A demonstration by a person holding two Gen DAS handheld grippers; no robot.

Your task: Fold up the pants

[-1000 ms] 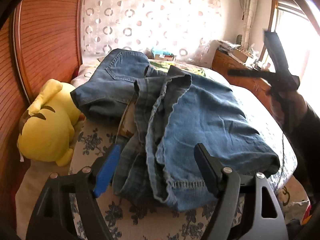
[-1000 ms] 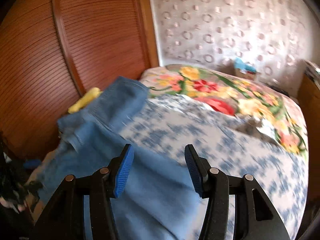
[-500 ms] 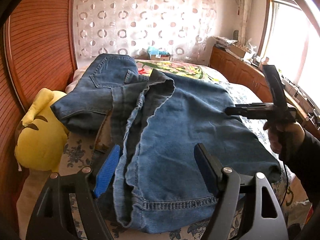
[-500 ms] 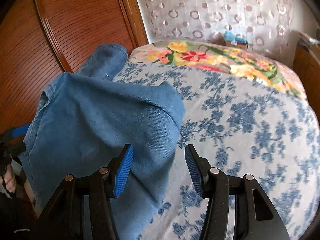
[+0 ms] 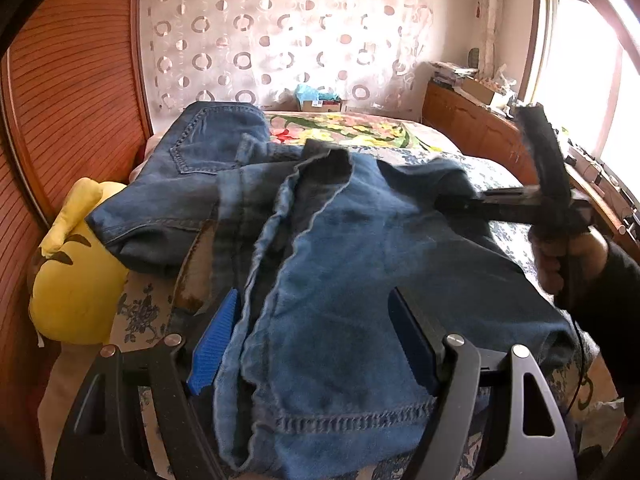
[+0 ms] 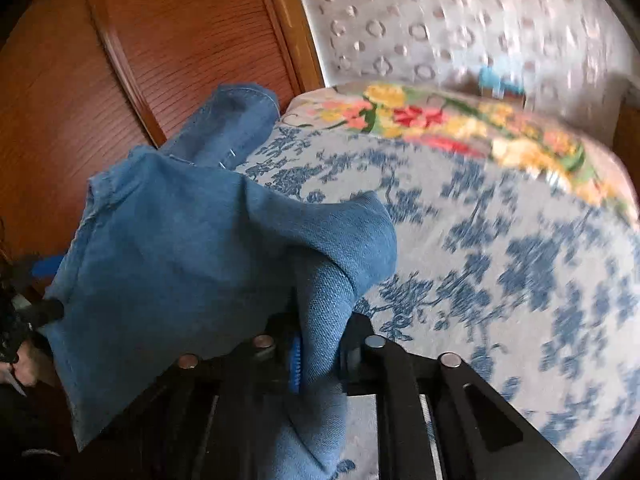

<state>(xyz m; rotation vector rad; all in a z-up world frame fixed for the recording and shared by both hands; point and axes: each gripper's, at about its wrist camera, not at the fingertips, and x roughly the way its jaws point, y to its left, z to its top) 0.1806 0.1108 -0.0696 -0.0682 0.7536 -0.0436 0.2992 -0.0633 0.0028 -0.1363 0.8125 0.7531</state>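
Denim jeans (image 6: 192, 264) fold pinched in just-closing right jaws; left jaws wide.

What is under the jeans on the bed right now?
The jeans lie on a blue-flowered bedspread, which shows all around them. A brownish patch peeks out at their left edge; what it is, and anything beneath the denim, is covered.

Matt denim pants (image 5: 360, 272), ribbed wood panelling (image 5: 76, 92)
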